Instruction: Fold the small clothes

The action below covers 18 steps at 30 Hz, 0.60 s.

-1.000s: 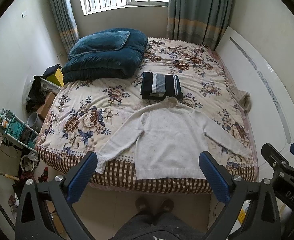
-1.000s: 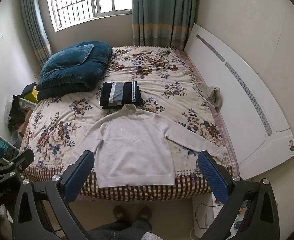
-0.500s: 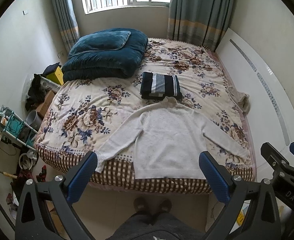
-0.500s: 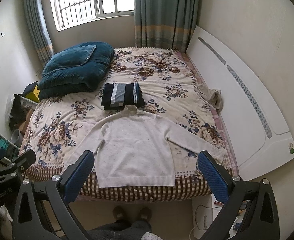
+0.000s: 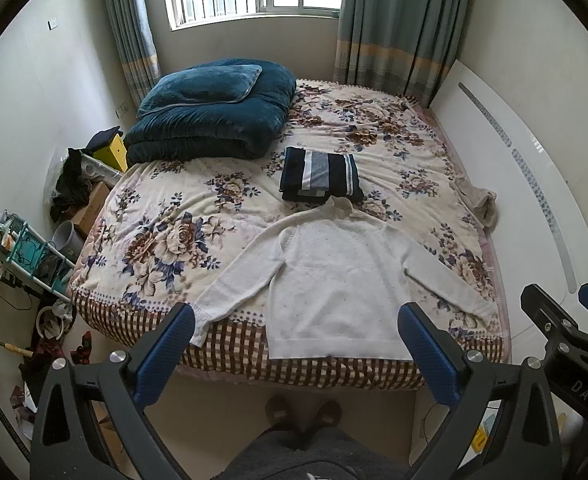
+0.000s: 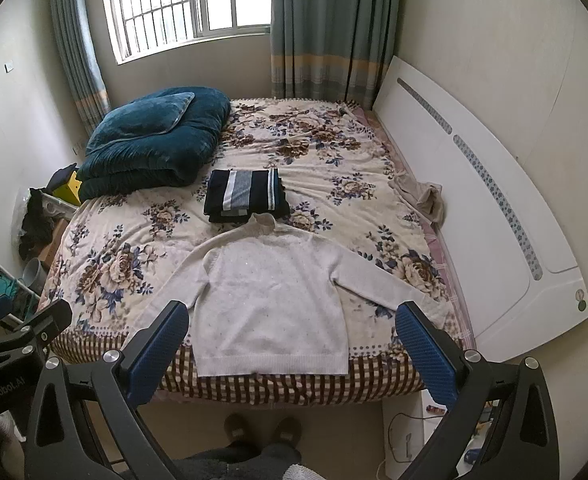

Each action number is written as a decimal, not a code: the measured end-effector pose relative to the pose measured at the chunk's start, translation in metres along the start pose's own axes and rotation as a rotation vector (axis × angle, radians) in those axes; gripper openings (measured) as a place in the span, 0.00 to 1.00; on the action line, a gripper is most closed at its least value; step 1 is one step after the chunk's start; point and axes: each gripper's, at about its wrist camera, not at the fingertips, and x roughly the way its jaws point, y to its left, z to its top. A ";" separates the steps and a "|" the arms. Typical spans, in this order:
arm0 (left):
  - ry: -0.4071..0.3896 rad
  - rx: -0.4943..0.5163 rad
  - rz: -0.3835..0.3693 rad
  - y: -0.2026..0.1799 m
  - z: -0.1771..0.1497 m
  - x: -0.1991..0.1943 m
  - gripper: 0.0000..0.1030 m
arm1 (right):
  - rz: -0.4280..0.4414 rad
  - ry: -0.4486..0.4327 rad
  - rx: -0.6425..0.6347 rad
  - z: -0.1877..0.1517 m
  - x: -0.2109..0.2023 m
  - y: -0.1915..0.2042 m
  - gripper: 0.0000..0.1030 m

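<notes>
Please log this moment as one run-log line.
left gripper: open, empty | right gripper: open, empty | sweater: flat on bed, unfolded | stage: pre-grasp

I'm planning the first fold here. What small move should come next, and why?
Probably lower the left gripper to the sweater's left sleeve cuff. The sweater lies flat and unfolded on the bed, both grippers are open and empty above the bed's edge, and that cuff hangs nearest.
</notes>
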 end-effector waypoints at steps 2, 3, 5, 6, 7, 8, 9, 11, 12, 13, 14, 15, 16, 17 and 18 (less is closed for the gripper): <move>-0.001 -0.002 0.000 0.000 0.000 0.000 1.00 | 0.002 -0.002 0.000 0.000 -0.001 0.000 1.00; -0.001 -0.003 0.001 0.000 0.000 0.000 1.00 | 0.000 -0.002 -0.001 0.002 -0.002 0.001 1.00; -0.002 -0.003 -0.001 0.000 0.000 0.000 1.00 | 0.002 -0.001 -0.001 0.002 -0.002 0.001 1.00; -0.003 -0.003 0.001 0.000 0.000 0.000 1.00 | 0.001 -0.002 -0.001 0.001 -0.002 0.000 1.00; -0.003 -0.002 -0.001 0.001 0.000 0.000 1.00 | -0.001 -0.002 -0.002 0.004 -0.003 0.002 1.00; -0.003 -0.004 -0.001 0.001 0.000 0.000 1.00 | 0.001 -0.004 -0.001 0.002 -0.003 0.001 1.00; -0.003 -0.005 -0.002 0.001 -0.001 0.000 1.00 | 0.001 -0.005 0.000 0.001 -0.002 0.000 1.00; -0.004 -0.003 -0.002 0.001 -0.001 0.000 1.00 | 0.000 -0.006 -0.002 0.002 -0.002 0.001 1.00; -0.005 -0.004 -0.003 0.001 -0.001 -0.001 1.00 | 0.001 -0.006 -0.001 0.004 -0.002 0.001 1.00; -0.006 -0.003 -0.002 0.001 -0.001 -0.001 1.00 | 0.001 -0.006 -0.001 0.001 -0.002 0.000 1.00; -0.006 -0.003 -0.003 0.001 -0.001 -0.001 1.00 | 0.000 -0.006 -0.001 0.002 -0.002 0.000 1.00; -0.006 -0.004 -0.004 0.002 -0.001 -0.001 1.00 | 0.000 -0.007 -0.001 0.001 -0.002 0.000 1.00; -0.006 -0.004 -0.003 0.001 -0.001 -0.001 1.00 | 0.000 -0.008 -0.002 0.001 -0.002 0.000 1.00; -0.007 -0.005 -0.002 0.002 -0.001 -0.001 1.00 | 0.000 -0.010 -0.001 0.004 -0.004 0.001 1.00; -0.007 -0.005 -0.003 0.000 -0.001 -0.001 1.00 | 0.000 -0.010 -0.001 0.006 -0.005 0.002 1.00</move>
